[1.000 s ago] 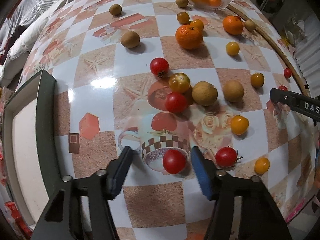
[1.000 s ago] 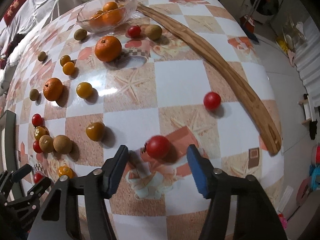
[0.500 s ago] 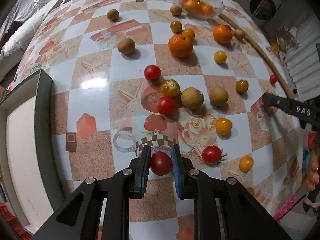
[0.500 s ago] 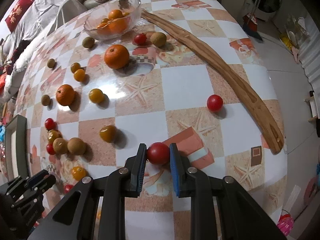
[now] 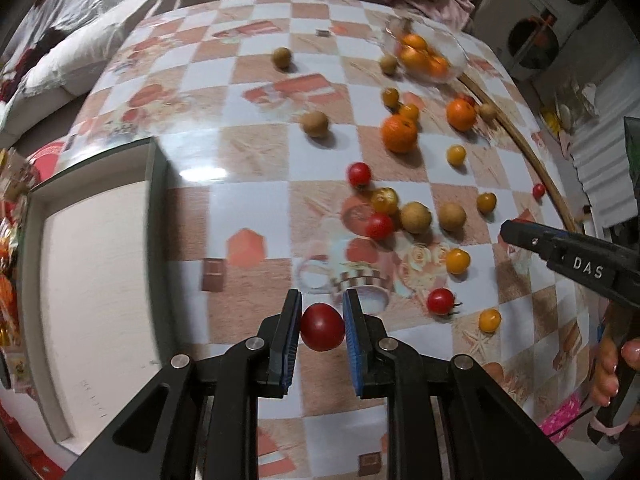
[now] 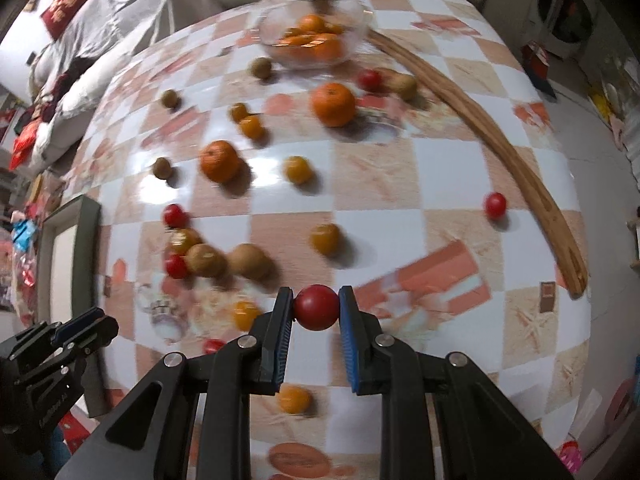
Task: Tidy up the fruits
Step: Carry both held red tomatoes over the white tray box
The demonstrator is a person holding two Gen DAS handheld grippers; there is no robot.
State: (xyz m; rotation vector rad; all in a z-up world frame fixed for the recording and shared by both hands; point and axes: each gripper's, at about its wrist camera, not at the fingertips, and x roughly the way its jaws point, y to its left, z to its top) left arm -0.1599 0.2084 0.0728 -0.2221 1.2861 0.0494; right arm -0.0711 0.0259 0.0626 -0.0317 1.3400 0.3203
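Left wrist view: the left gripper (image 5: 322,326) has its two blue-padded fingers pressed against either side of a red tomato (image 5: 322,327), holding it above the checkered table (image 5: 248,152). To the left lies a tray (image 5: 154,184) with a dark rim and a pale floor, its near edge close beside the gripper. Ahead, loose fruit is scattered over the tabletop: a cluster of two brown fruits (image 5: 416,218), a yellowish tomato and a small red tomato (image 5: 379,226), another red tomato (image 5: 359,174) just behind them, and a stemmed red one (image 5: 440,301) near the gripper's right finger. Farther back sit two oranges (image 5: 399,133) and a glass bowl (image 5: 456,68) holding more oranges. The right gripper (image 5: 516,234) enters from the right edge, and from this side its grip cannot be judged.

Right wrist view: the right gripper (image 6: 316,307) is narrowed around a second red tomato (image 6: 317,307), both pads touching it. A long curved wooden stick (image 6: 520,168) runs along the table's right side, with a lone red tomato (image 6: 495,205) just beside it. The glass bowl (image 6: 356,20) stands at the far end, an orange (image 6: 333,104) in front of it. The left gripper (image 6: 86,322) shows at the lower left, near the tray (image 6: 90,216). Much of this picture is motion-blurred.
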